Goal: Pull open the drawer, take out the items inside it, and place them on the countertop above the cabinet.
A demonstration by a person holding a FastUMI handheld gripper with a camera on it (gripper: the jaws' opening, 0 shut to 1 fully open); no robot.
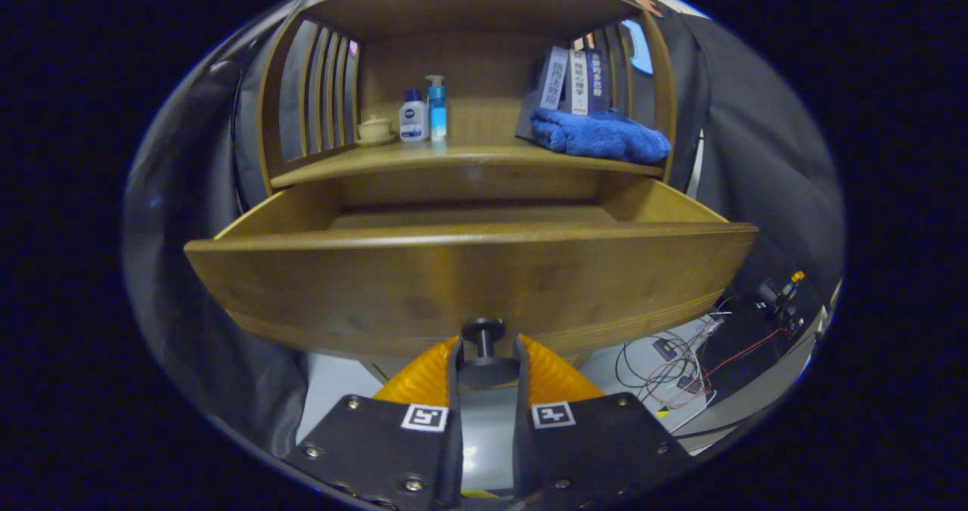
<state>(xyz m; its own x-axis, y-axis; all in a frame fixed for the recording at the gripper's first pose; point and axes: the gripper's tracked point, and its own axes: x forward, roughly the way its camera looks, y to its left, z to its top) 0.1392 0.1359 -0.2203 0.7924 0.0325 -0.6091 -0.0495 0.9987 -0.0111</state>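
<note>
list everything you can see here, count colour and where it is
cabinet: one, brown wood, ahead of the fingers
drawer: one, brown wood, pulled open just ahead of the fingers
drawer knob: one, dark, on the drawer front, between the fingers
small pot with lid: one, cream, on the countertop at its left
bottle: one, white with a blue cap, beside the pot
pump bottle: one, blue, right of the white bottle
towel: one, blue, bunched on the countertop at its right
books: about three, grey and dark, upright behind the towel
cables: several, black, white, red, on the floor to the right
gripper: one, fingers closed around the knob
</note>
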